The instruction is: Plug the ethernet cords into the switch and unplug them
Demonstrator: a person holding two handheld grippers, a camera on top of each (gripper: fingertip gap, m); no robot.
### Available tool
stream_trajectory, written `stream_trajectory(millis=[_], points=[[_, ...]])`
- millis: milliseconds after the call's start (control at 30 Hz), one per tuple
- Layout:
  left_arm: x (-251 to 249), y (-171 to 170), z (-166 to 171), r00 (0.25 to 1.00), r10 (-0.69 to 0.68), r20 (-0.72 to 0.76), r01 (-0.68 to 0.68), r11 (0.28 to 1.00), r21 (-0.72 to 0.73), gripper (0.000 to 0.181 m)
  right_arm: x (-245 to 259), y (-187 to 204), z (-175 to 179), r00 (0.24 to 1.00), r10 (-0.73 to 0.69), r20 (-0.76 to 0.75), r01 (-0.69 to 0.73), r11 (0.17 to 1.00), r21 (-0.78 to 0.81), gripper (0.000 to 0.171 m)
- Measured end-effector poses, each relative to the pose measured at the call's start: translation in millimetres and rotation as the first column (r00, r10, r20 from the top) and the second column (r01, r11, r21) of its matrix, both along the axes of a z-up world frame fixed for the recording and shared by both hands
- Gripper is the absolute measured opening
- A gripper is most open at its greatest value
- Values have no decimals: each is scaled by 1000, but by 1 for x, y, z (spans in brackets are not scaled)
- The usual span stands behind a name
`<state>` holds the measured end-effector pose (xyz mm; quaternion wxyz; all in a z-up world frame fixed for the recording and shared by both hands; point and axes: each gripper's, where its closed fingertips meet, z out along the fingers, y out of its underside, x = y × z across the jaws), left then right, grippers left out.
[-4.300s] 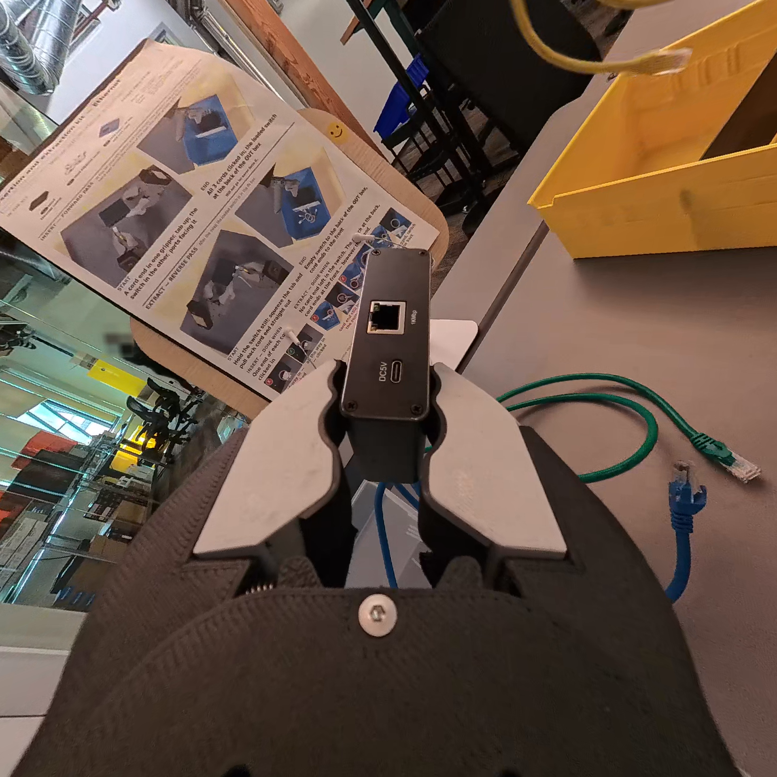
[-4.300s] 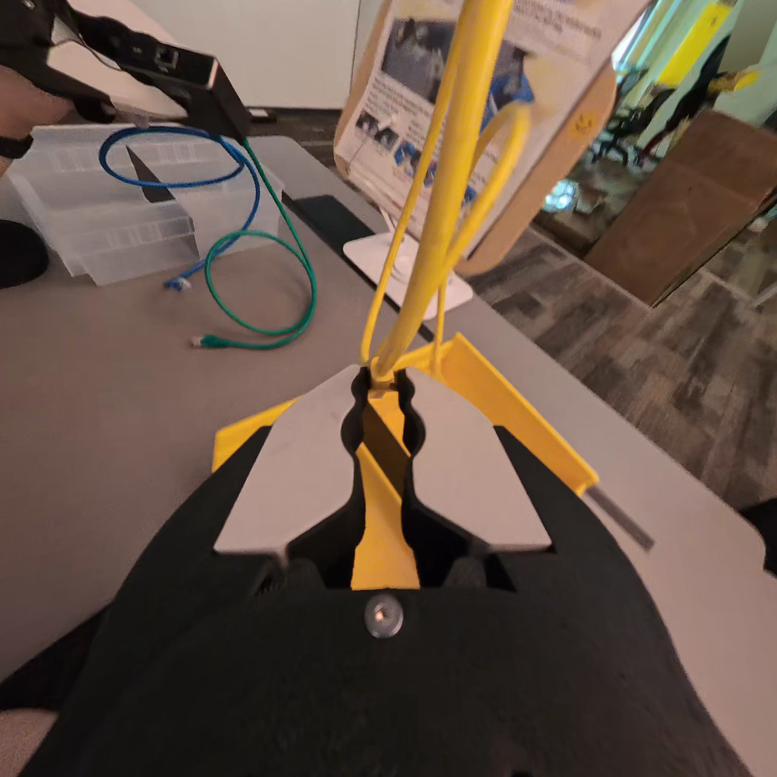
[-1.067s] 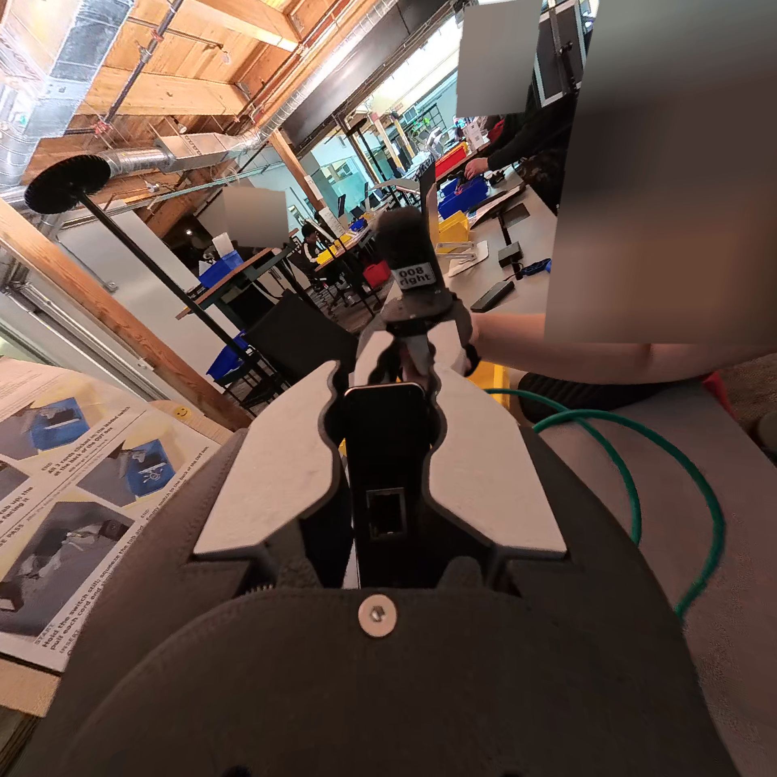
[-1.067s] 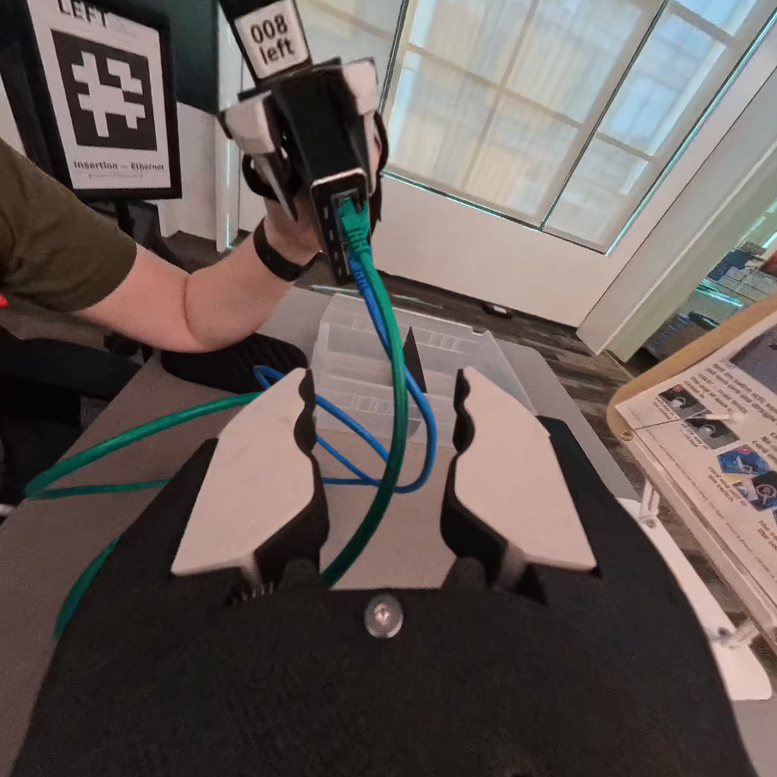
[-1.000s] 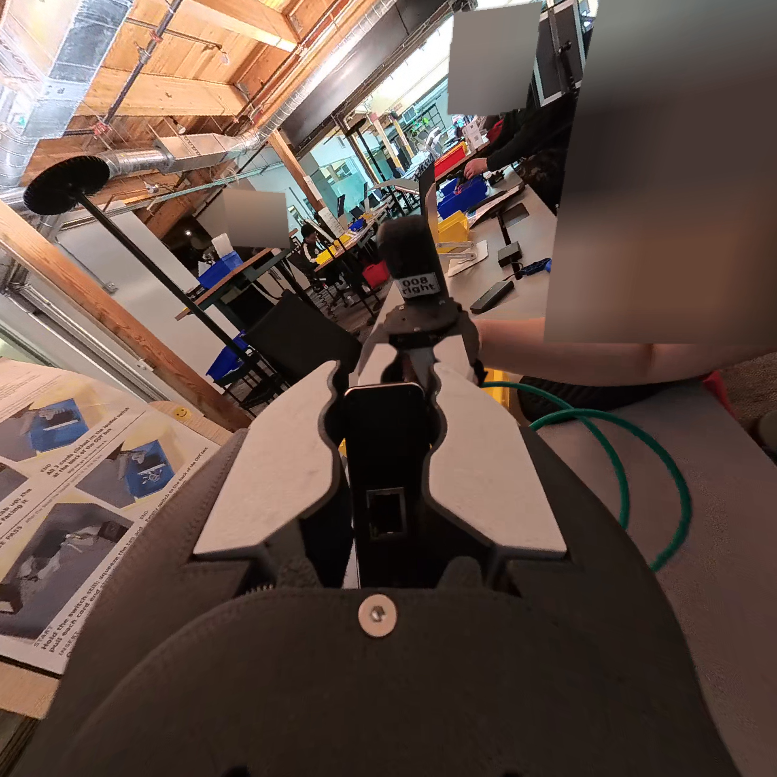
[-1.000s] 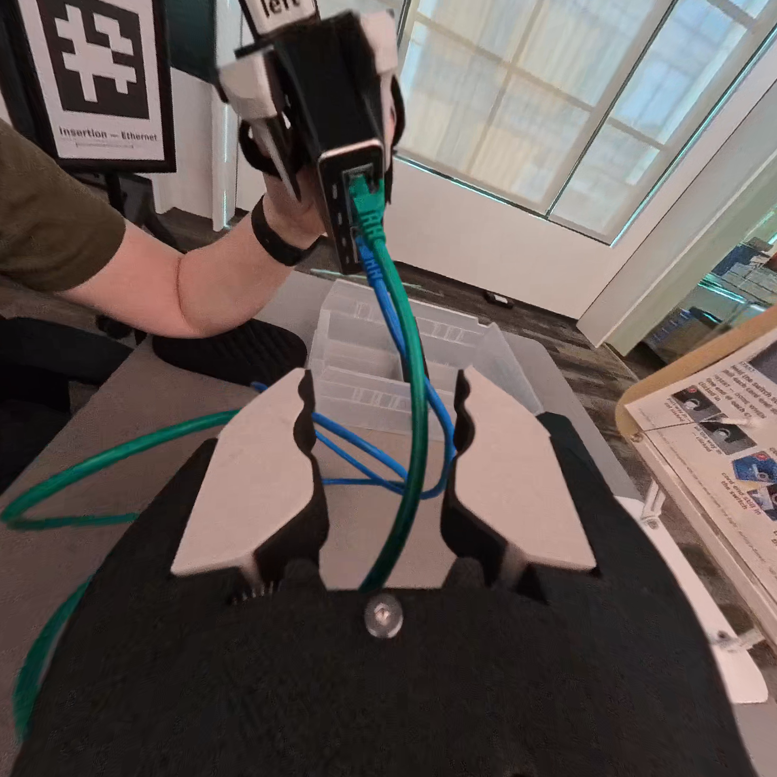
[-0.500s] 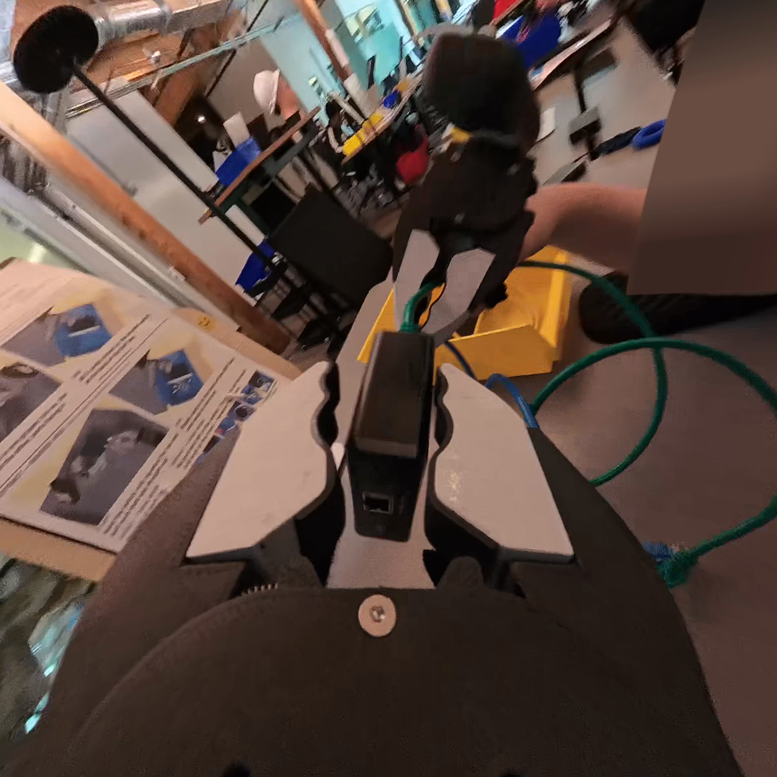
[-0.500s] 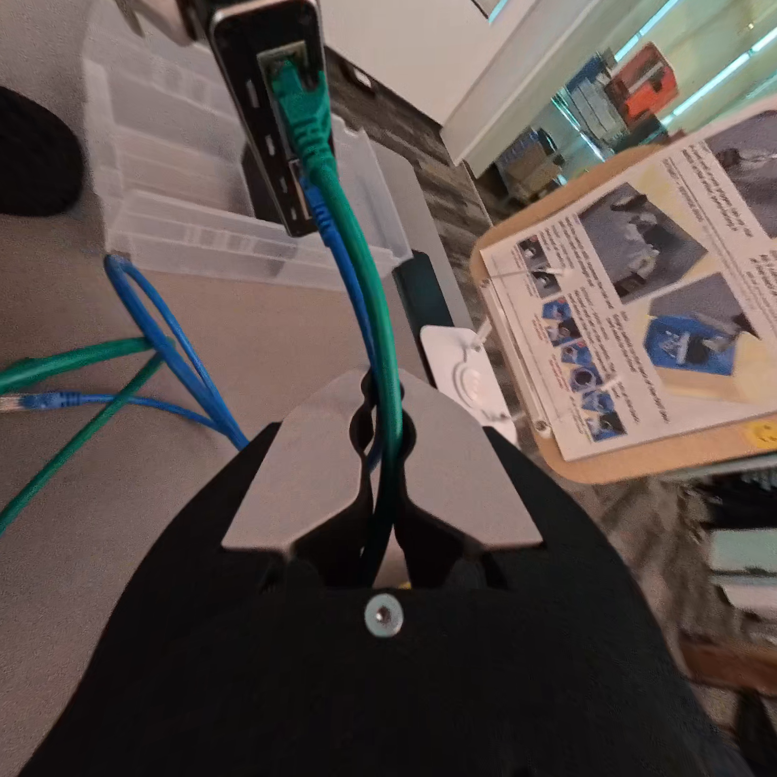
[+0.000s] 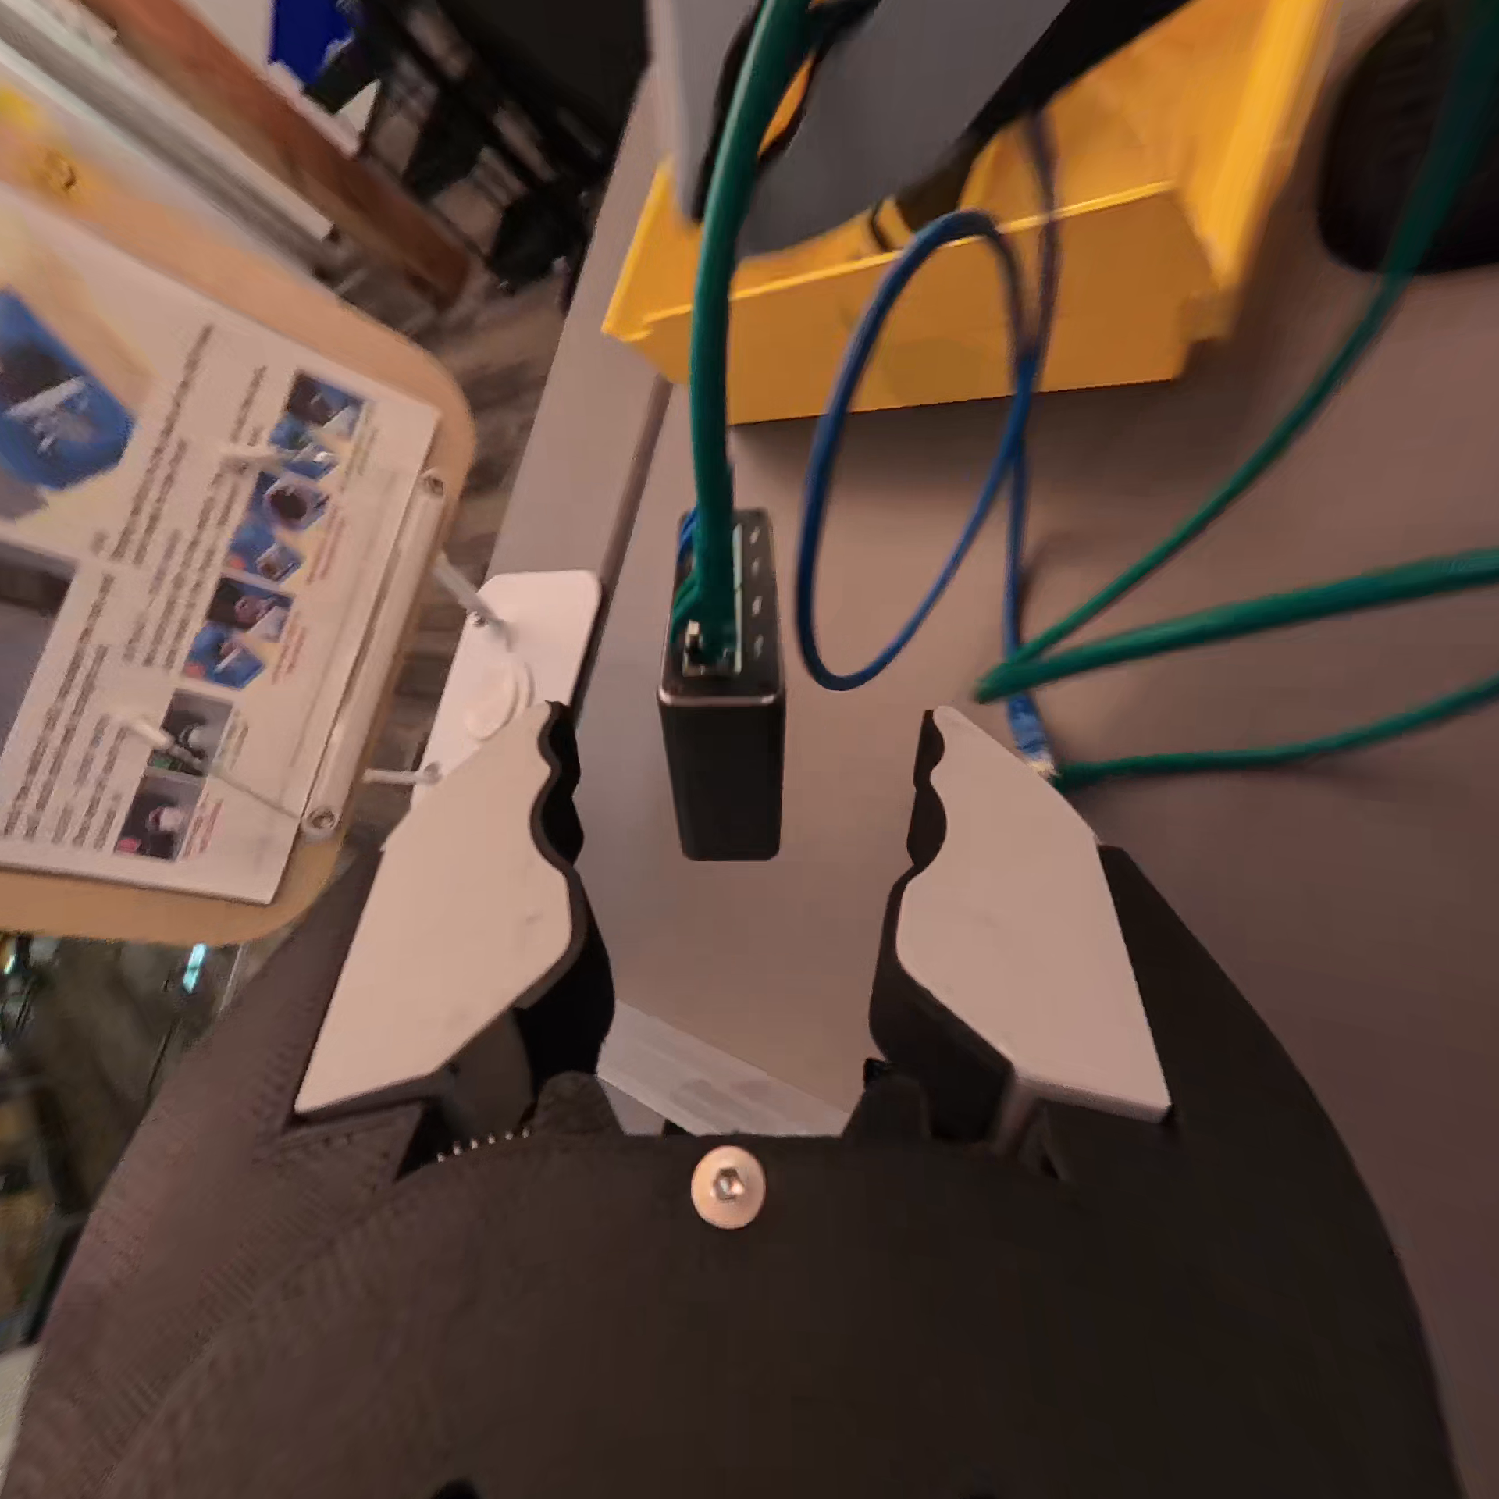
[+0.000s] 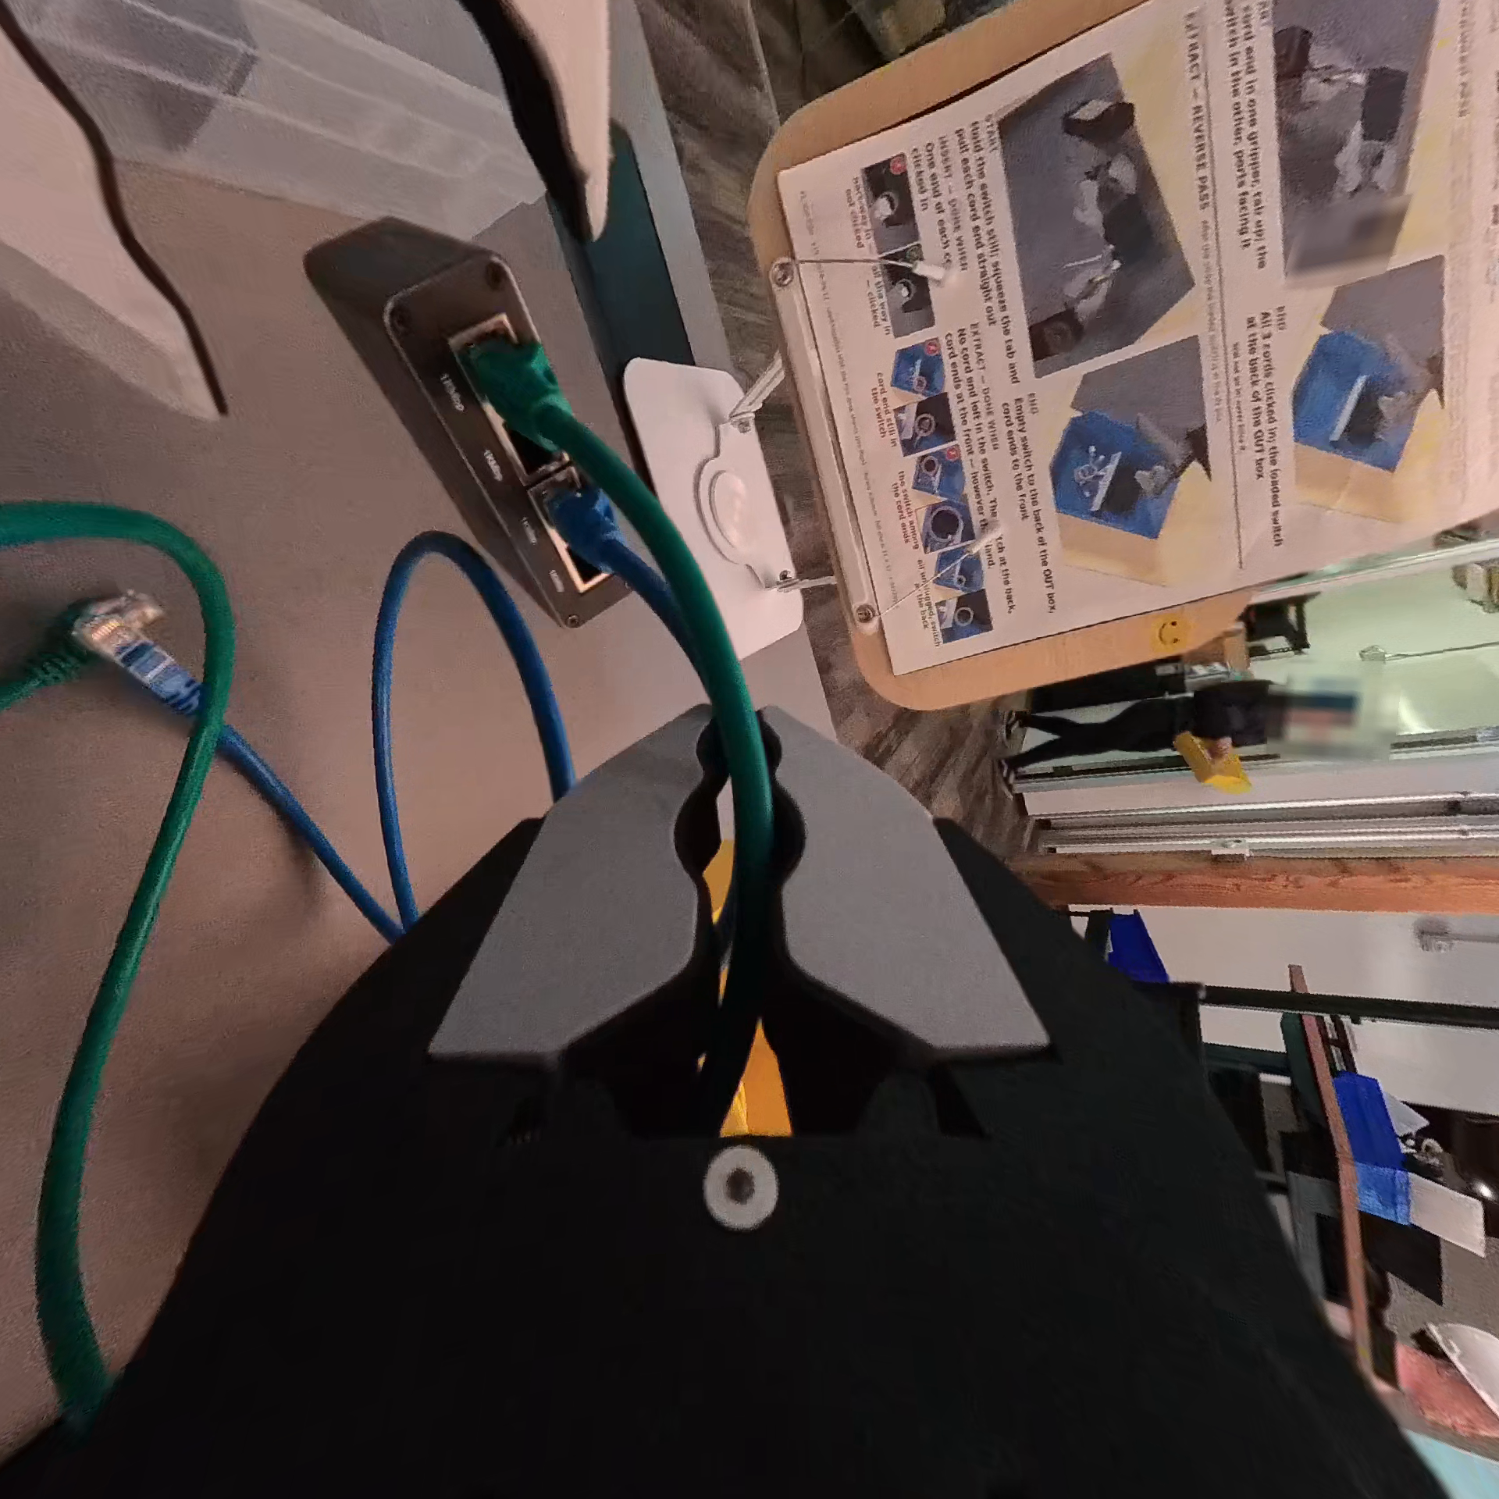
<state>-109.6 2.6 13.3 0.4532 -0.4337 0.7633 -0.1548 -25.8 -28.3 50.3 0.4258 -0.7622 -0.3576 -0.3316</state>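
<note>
Our left gripper point(image 9: 742, 722) stands wide open with nothing between its fingers, just short of the black switch point(image 9: 722, 730), which in the right wrist view looks to lie on the grey table point(image 9: 1217, 933). Our right gripper point(image 10: 738, 722) is clamped around the green cord point(image 10: 706, 633) a little way back from its plug. That plug sits in an end port of the switch; the blue cord point(image 10: 600, 535) is plugged in further along the row, and at least one port between or beside them looks empty.

We judge the job partly done — two cords are seated, their free ends point(image 10: 122, 633) lie loose together on the table, and no yellow cord shows anywhere near the switch. Whether we are about to pull the green one out or have only just seated it, we cannot tell.

Further out on the table are a yellow bin point(image 9: 973, 324) beyond the switch and a clear plastic tray point(image 10: 243, 105). An instruction sheet on a wooden board point(image 10: 1136, 365) leans on a white stand point(image 10: 714, 487) at the table's edge — beyond it, shelving and a wood-beamed workshop.
</note>
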Motion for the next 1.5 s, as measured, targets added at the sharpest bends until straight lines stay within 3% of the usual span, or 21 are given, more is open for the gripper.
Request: stream_trajectory(millis=[233, 467, 633, 767, 867, 967, 1033, 1100, 1200, 1267, 1333, 1400, 1500], points=[[21, 2, 9, 987, 16, 158, -26, 998, 63, 54, -13, -16, 22, 1000, 28, -12, -27, 998, 57, 6], [25, 7, -2, 990, -1, 142, -27, 981, 192, 37, -28, -27, 32, 999, 45, 21, -47, 996, 75, 6], [22, 7, 26, 965, -45, 260, -41, 949, 314, 36, -57, -44, 36, 967, 231, -110, -225, 972, 61, 12], [18, -4, 43, 944, -90, 317, -40, 924, 380, 36, -76, -79, 47, 854, 448, -265, -448, 892, 68, 47], [14, -6, 52, 930, -101, 355, -53, 915, 399, 36, -93, -124, 70, 654, 696, -297, -675, 714, 187, 61], [10, -6, 61, 916, -113, 385, -61, 910, 411, 36, -95, -166, 99, 420, 873, -247, -792, 486, 370, 60], [7, -9, 67, 904, -126, 408, -72, 897, 436, 37, -81, -168, 126, 342, 898, -277, -734, 439, 519, 55], [5, -12, 72, 900, -141, 413, -80, 877, 473, 37, -50, -146, 143, 370, 873, -318, -602, 486, 634, 49], [4, -20, 73, 900, -164, 403, -68, 862, 503, 37, 7, -86, 133, 628, 707, -326, -377, 643, 667, 43], [4, -24, 72, 906, -174, 386, -63, 846, 529, 37, 11, -62, 109, 757, 617, -217, -399, 699, 594, 44], [5, -30, 69, 910, -197, 366, -41, 834, 550, 37, -16, -55, 89, 799, 599, -46, -502, 707, 498, 41], [7, -32, 66, 916, -200, 349, -37, 822, 568, 37, -47, -57, 69, 787, 607, 115, -602, 711, 364, 40], [8, -40, 65, 908, -228, 353, -4, 835, 550, 37, -69, -58, 46, 785, 583, 210, -619, 759, 202, 41]])
